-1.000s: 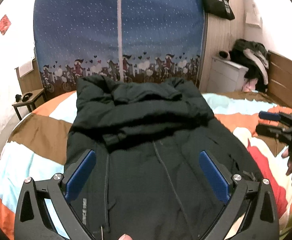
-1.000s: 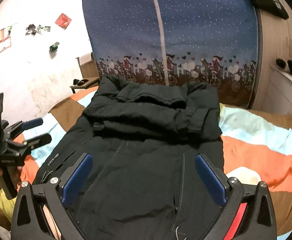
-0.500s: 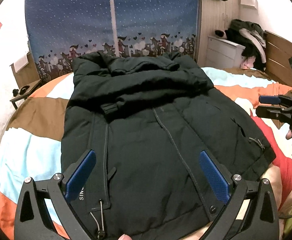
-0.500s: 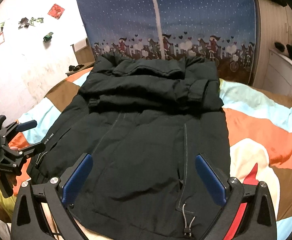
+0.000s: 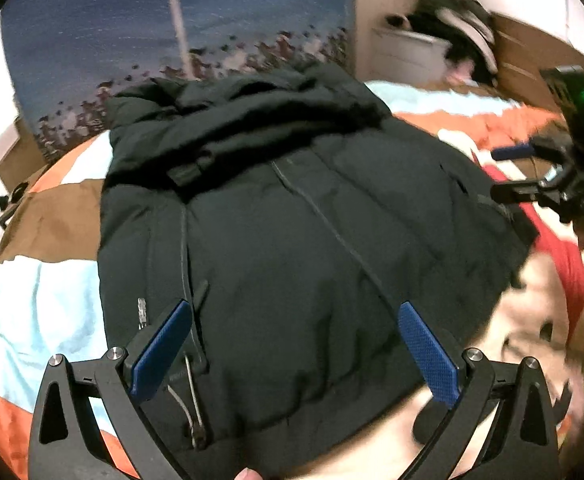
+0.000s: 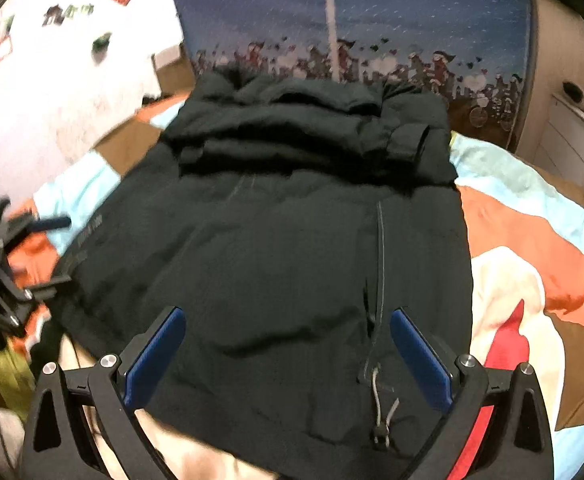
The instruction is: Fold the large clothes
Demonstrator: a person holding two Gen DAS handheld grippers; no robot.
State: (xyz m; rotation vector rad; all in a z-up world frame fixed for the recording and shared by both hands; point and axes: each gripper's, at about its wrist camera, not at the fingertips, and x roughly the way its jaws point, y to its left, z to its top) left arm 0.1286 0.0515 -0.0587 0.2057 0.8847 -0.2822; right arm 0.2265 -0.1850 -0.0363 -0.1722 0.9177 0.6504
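Hovering over the near hem of a black padded jacket, the left gripper has its blue-padded fingers spread wide, with nothing between them. The right gripper hangs likewise above the same hem, jaws wide apart and empty; its blue pads sit clear of the cloth, though whether they touch it cannot be told.

In the left wrist view the right gripper shows at the right edge, just beside the jacket's right side. In the right wrist view the left gripper shows at the left edge, blurred, near the jacket's left side.

The jacket lies flat on a bed, front up, hem nearest, with sleeves folded across the chest at the far end. A hem drawcord with toggle lies near the right gripper's right finger.

The bedspread under it is patterned in orange, brown, pale blue and cream. Beyond the bed's far edge stands a blue fabric wardrobe with a printed border. A pile of dark clothes rests on a white cabinet at far right.
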